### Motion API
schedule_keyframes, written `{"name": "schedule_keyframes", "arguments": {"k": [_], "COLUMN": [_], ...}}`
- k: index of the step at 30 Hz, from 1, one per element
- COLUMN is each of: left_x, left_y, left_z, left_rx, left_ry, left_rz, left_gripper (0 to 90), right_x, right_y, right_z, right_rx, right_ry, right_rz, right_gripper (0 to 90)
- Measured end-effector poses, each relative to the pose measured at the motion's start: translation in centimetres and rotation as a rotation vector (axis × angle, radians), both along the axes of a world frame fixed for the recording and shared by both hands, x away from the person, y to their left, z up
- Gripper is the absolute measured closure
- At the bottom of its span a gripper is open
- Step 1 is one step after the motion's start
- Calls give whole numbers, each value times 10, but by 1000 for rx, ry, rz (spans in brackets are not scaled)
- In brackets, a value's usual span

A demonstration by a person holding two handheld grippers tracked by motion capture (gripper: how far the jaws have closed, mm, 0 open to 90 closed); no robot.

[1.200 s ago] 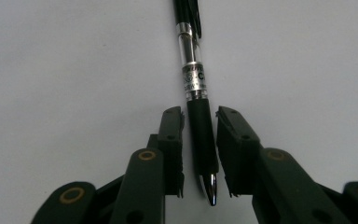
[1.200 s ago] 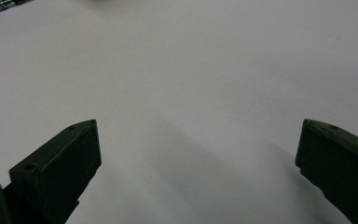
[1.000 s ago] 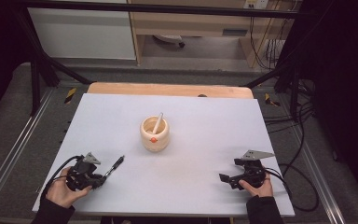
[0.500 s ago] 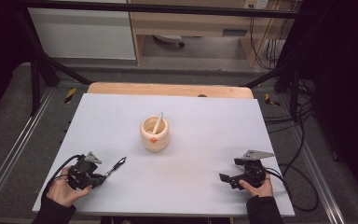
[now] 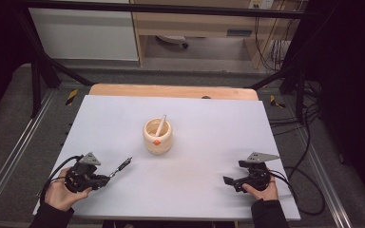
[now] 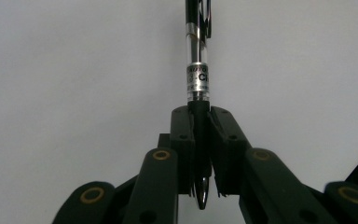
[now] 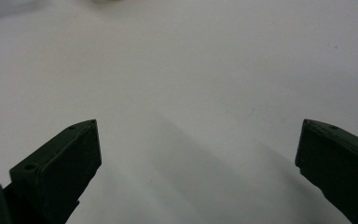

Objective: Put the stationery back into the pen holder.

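Near the table's (image 5: pixel 285 142) front-left corner, the left gripper (image 6: pixel 201 154) is clamped on a pen (image 6: pixel 197 60), pinched close to its tip, with the long barrel sticking out toward the cup (image 5: pixel 158 136) at mid-table. It looks light, stiff and smooth, so it could swivel or slip in that end-on pinch; a hold nearer mid-barrel should steady it. Over by the front-right corner, the right gripper (image 7: pixel 196 154) hangs wide open, holding nothing.
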State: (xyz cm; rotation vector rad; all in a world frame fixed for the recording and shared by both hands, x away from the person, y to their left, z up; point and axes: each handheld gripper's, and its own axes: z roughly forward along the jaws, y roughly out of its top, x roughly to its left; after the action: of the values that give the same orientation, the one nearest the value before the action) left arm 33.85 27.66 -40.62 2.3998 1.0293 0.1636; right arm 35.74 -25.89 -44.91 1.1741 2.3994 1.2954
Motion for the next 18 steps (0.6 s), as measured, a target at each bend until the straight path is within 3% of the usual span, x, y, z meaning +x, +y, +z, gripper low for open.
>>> {"name": "schedule_keyframes", "arguments": {"k": [7, 18], "left_x": [3, 10], "left_y": [-19, -58], "left_z": [3, 13], "left_rx": [-33, -32], "left_ry": [7, -4], "left_rz": [-81, -188], "left_gripper": [797, 797], "right_x": [0, -6], "right_y": [15, 52], "right_z": [8, 20], "right_rx": [-32, -170], "right_ry": [-47, -199], "right_rz": [29, 128], "right_gripper": [14, 25]}}
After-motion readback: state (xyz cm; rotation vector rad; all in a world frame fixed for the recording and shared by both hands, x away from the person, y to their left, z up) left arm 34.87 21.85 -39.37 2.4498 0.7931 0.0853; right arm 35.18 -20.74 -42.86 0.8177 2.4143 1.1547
